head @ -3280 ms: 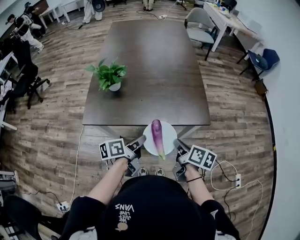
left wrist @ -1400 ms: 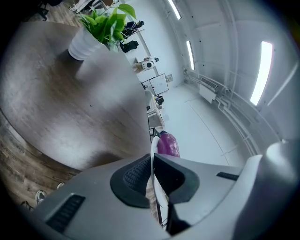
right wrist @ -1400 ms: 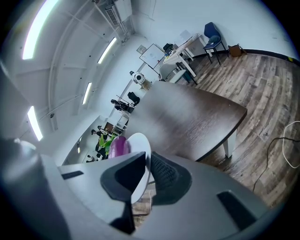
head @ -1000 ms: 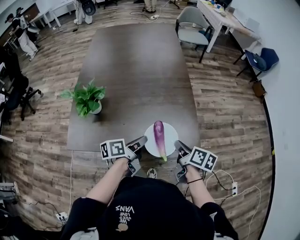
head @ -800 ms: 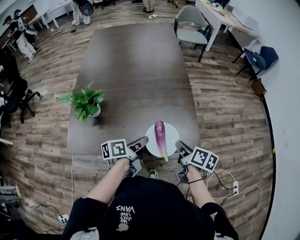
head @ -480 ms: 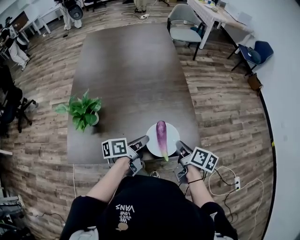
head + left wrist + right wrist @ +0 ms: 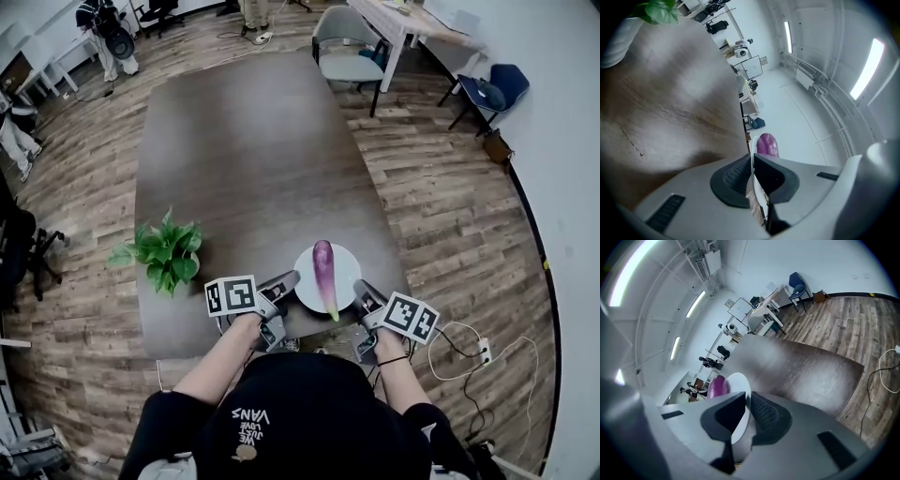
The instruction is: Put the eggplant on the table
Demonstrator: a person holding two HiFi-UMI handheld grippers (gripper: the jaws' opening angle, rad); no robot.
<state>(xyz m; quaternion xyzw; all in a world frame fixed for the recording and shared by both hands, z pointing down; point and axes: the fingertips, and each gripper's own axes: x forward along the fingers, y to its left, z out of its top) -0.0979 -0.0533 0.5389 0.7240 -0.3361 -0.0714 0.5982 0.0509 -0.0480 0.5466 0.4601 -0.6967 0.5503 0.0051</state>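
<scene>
Left gripper (image 7: 287, 280) and right gripper (image 7: 362, 291) clamp opposite plate (image 7: 346, 262) rims; eggplant (image 7: 324, 275) lies lengthwise midway between, over the desk (image 7: 244, 159) near edge.

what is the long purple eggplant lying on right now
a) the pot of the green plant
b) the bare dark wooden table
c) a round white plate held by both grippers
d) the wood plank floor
C: the purple eggplant lies on the round white plate, and the left gripper and the right gripper each clamp the plate's rim from opposite sides.
</scene>
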